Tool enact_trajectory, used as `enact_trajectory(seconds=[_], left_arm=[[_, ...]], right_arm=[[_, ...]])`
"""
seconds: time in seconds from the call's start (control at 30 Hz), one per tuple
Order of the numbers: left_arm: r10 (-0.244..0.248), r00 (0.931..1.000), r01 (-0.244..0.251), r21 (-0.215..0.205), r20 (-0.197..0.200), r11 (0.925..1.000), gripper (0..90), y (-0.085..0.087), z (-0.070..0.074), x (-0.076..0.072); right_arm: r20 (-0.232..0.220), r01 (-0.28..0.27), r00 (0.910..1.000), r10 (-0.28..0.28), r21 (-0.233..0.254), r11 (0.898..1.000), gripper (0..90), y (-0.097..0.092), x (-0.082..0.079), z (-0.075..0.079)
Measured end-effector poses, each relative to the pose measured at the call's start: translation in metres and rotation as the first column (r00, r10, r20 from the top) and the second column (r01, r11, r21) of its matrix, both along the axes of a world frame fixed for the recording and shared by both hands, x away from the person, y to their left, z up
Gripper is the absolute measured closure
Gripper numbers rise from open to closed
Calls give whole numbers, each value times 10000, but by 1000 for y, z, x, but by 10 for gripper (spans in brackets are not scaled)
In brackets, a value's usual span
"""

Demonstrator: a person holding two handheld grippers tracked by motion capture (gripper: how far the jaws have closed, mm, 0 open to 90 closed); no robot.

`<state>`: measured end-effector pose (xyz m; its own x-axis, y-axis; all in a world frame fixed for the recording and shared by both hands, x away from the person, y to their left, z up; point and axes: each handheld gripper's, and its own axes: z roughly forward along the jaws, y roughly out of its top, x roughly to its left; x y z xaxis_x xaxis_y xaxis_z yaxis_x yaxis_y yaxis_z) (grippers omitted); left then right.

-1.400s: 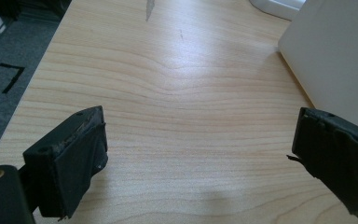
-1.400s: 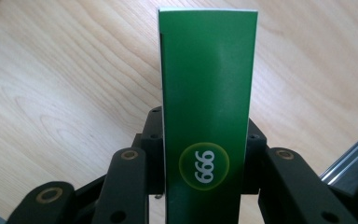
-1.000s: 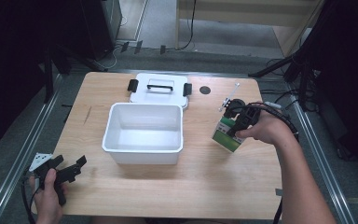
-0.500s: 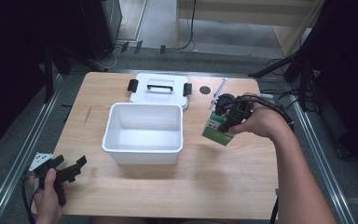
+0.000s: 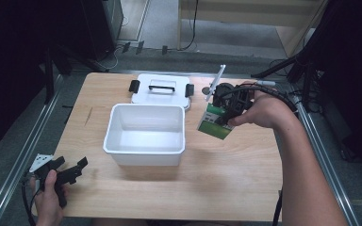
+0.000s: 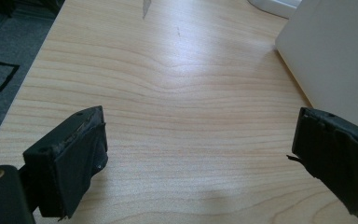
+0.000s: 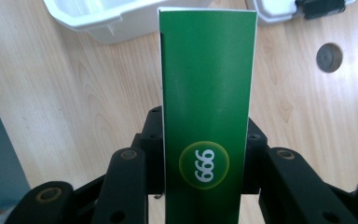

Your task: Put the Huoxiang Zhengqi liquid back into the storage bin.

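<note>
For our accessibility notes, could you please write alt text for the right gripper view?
The right gripper clamps a green box marked 999, above a wooden table. A white bin sits beyond.

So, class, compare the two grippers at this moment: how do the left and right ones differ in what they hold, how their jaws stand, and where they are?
The right gripper is shut on a green carton; the left gripper holds nothing, its jaws wide apart. The right gripper is raised beside the white bin, carton tilted; the left gripper sits low at the table's near left corner. Both are black, two-jawed and hand-held.
</note>
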<state>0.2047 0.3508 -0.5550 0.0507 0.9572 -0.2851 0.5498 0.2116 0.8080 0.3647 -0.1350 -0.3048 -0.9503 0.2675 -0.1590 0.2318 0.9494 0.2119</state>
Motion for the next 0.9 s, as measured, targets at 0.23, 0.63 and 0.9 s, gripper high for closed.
enact_trajectory(seconds=[0.23,0.63,0.9], left_arm=[[-33,10000,33,15,-26,10000,40,0,0,0],[-86,10000,86,29,-45,10000,40,0,0,0],[-110,9999,110,10,-70,9999,40,0,0,0]], right_arm=[[167,-344,9993,342,118,9993,644,15,-1,20],[318,-918,9953,911,208,9956,644,49,2,35],[390,-1277,9912,1266,260,9915,645,73,5,40]])
